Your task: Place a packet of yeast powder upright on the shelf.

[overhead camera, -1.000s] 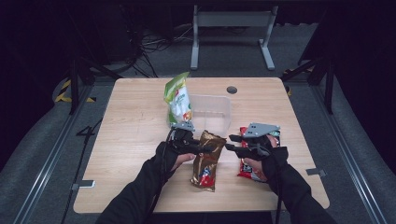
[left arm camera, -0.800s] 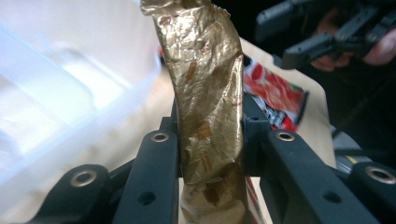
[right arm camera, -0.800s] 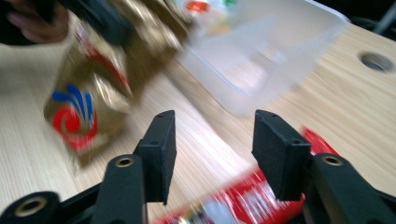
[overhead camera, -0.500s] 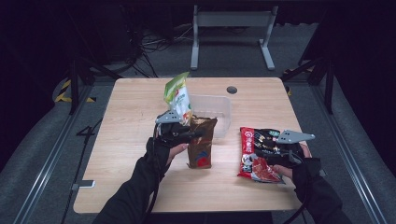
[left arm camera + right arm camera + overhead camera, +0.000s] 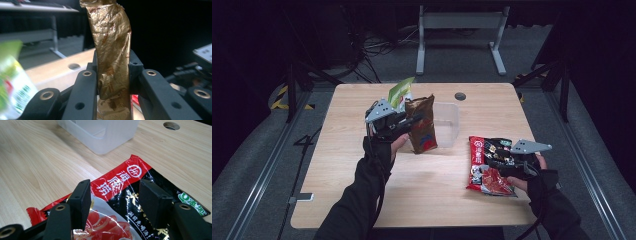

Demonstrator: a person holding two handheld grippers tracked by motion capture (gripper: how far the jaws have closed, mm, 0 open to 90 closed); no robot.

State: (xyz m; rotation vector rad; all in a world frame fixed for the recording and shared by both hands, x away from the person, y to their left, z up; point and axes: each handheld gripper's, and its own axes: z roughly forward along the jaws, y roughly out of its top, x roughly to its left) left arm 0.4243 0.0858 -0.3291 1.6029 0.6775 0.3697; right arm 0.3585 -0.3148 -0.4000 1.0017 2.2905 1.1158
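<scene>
My left gripper [image 5: 411, 121] is shut on a brown-gold snack bag [image 5: 422, 125], which it holds upright above the table beside the clear plastic bin [image 5: 448, 123]. In the left gripper view the crinkled gold bag [image 5: 112, 57] is pinched between the two black jaws. A green snack bag [image 5: 400, 93] stands behind the left gripper, at the bin's left end. My right gripper [image 5: 492, 161] stands open over a red and black snack bag [image 5: 484, 167] that lies flat at the table's right. In the right gripper view the jaws stand apart above that red and black bag [image 5: 120, 192].
The wooden table [image 5: 337, 180] has a round cable hole [image 5: 460, 96] behind the bin. A small white object [image 5: 304, 197] sits at the table's front left edge. A metal stand [image 5: 459, 35] and cables lie on the dark floor beyond the table.
My left gripper has lifted the brown-gold bag off the table and carried it back toward the bin. My right gripper has let go, moved right and now hovers over the red and black bag.
</scene>
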